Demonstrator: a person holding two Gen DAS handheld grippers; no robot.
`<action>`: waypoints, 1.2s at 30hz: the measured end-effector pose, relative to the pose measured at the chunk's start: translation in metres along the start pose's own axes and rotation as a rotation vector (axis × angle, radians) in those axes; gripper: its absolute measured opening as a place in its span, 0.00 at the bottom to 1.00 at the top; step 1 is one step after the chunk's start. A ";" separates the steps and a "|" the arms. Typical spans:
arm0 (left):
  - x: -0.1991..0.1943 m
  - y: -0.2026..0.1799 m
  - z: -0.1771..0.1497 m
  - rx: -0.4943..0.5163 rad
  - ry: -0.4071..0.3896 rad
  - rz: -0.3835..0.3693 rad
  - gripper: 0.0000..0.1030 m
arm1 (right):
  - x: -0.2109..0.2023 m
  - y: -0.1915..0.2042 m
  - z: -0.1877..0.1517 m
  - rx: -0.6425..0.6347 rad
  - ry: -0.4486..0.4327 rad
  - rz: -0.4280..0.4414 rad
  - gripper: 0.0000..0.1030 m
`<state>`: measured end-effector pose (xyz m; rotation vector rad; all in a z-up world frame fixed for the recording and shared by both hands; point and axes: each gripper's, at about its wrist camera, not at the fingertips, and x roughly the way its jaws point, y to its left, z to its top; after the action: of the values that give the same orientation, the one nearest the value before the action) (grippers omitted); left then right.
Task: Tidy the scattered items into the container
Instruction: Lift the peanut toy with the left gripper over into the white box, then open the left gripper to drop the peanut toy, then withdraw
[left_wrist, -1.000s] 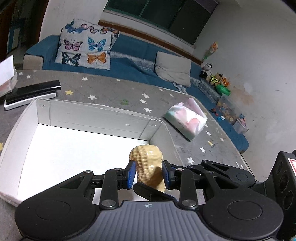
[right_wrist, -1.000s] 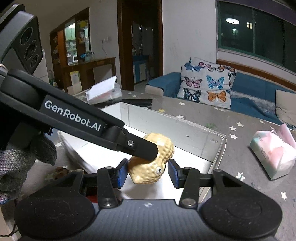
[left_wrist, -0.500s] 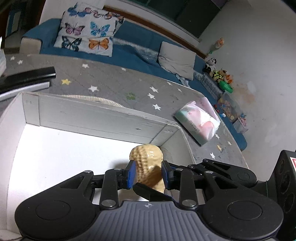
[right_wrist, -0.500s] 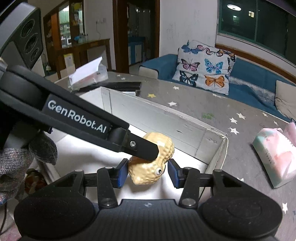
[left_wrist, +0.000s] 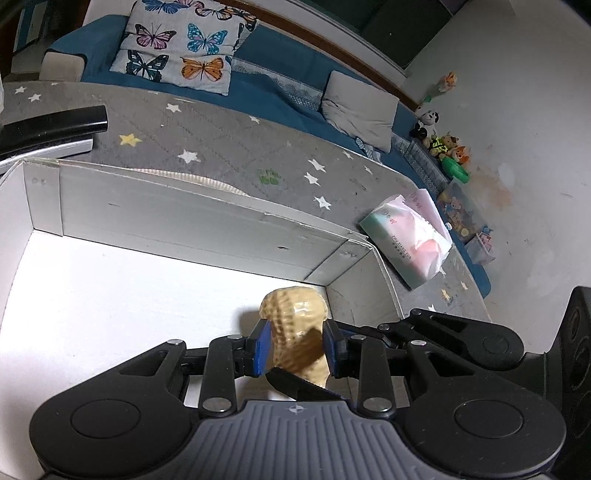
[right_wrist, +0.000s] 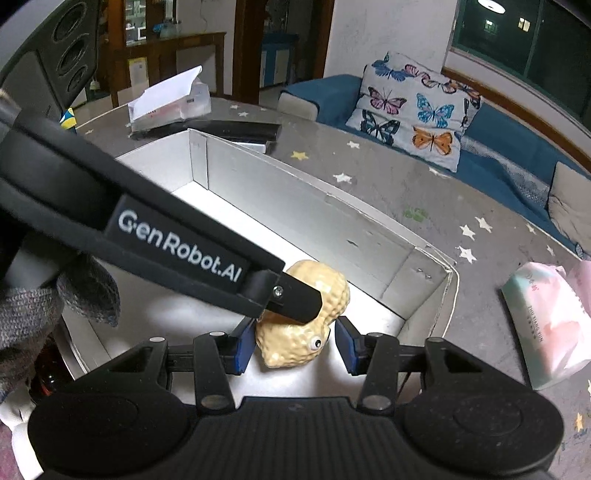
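Note:
A tan peanut-shaped toy (left_wrist: 295, 325) with googly eyes (right_wrist: 303, 332) is held low inside the white cardboard box (left_wrist: 192, 221), near its right end wall. My left gripper (left_wrist: 295, 347) is shut on the toy, its blue pads pressed to both sides. My right gripper (right_wrist: 295, 343) surrounds the same toy from the other side; its left pad touches the toy and its right pad stands slightly off it. The left gripper's black finger (right_wrist: 291, 299) crosses over the toy in the right wrist view.
A pastel tissue pack (left_wrist: 410, 240) lies on the star-patterned grey table (left_wrist: 221, 147) right of the box. Black remotes (left_wrist: 51, 125) and a folded paper box (right_wrist: 170, 99) sit beyond the box's far left corner. A blue sofa with a butterfly cushion (left_wrist: 177, 44) stands behind.
Both grippers have carried the peanut toy forward and down into the box. The right gripper's right pad now shows a small gap from the toy.

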<state>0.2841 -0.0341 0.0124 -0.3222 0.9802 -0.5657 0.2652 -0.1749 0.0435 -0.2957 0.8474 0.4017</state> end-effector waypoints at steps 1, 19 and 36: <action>0.001 0.001 0.000 -0.001 0.003 0.005 0.31 | 0.001 0.001 0.001 0.000 0.005 0.003 0.46; -0.027 0.009 -0.013 0.009 -0.041 0.055 0.31 | -0.019 0.002 -0.014 0.008 -0.073 -0.004 0.63; -0.072 0.013 -0.059 0.061 -0.035 0.179 0.31 | -0.039 0.009 -0.028 -0.053 -0.111 -0.001 0.77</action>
<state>0.2070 0.0189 0.0246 -0.1868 0.9456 -0.4242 0.2196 -0.1869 0.0554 -0.3202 0.7289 0.4364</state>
